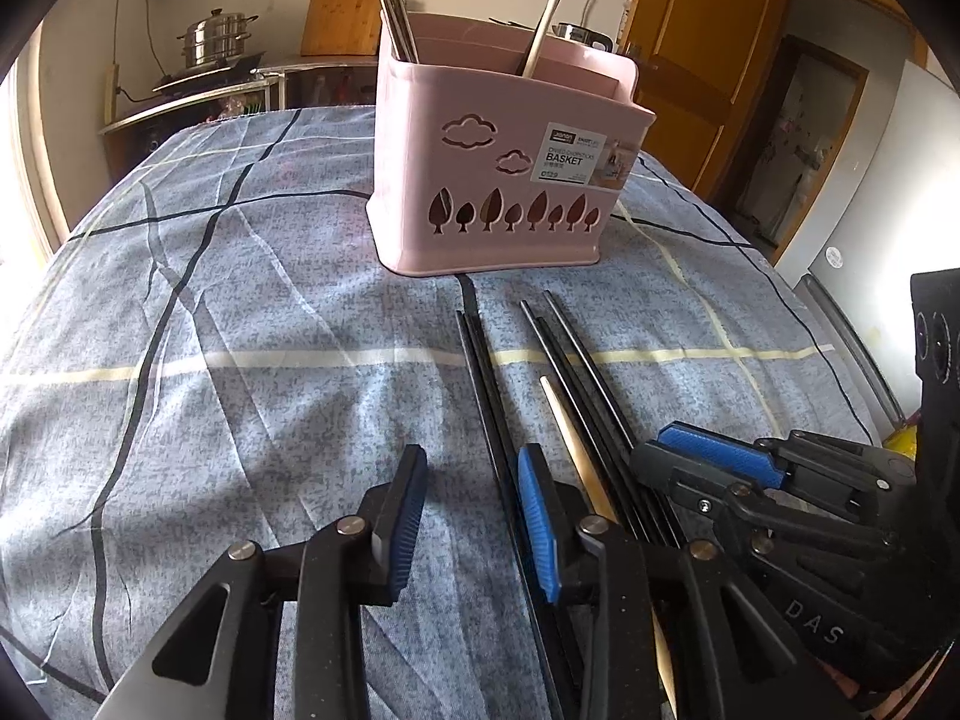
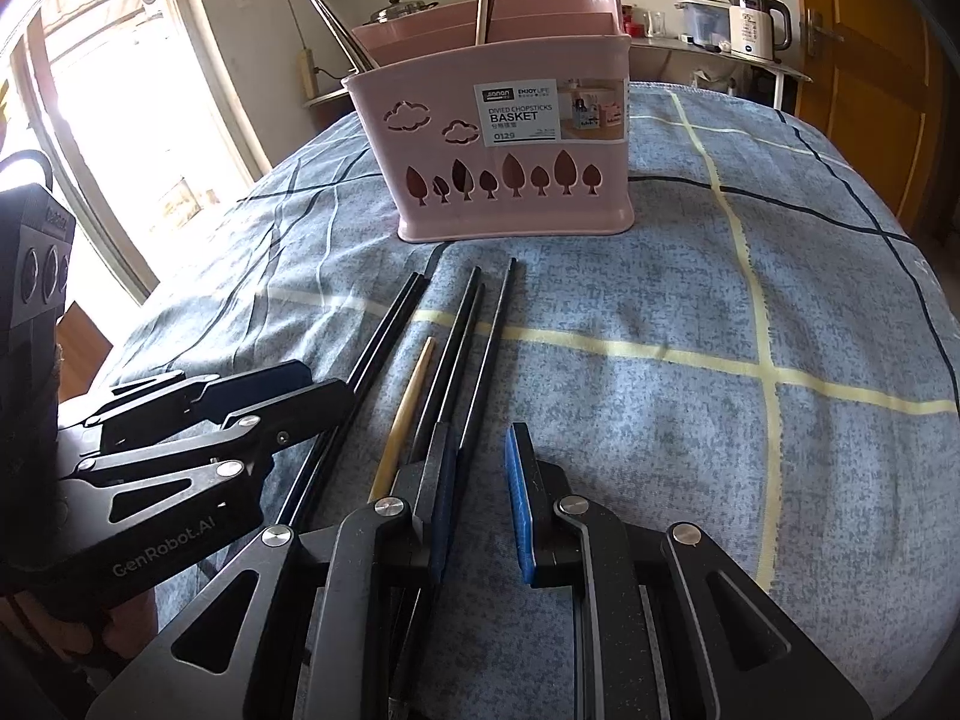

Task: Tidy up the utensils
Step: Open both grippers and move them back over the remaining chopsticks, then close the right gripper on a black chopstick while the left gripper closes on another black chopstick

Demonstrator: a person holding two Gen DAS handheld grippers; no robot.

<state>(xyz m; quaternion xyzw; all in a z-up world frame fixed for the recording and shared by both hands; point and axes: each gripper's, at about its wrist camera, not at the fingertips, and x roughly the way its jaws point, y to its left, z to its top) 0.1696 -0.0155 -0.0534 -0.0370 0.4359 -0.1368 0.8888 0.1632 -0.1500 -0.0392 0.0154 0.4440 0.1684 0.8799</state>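
Chopsticks, several slim black ones (image 1: 576, 360) and a single pale wooden one (image 1: 573, 438), lie side by side on the blue checked cloth of the table (image 1: 240, 312), near its front edge, their tips aimed at the pink plastic divided basket (image 1: 510, 180) standing further back toward the middle. More utensils already stand upright in that basket. The sticks are judged light, stiff and rather slippery, prone to rolling on the cloth; a hold near the thicker rear ends, across the shaft, seems the surest. The left gripper (image 1: 474, 516) is held low and tilted downward just left of the bundle, its jaws parted, with nothing pressed between the blue pads; one black stick runs along its right finger. The right gripper (image 2: 480, 492) is angled down likewise over the same bundle, its jaws narrowly apart, the sticks passing beside and under its left finger, nothing clamped.
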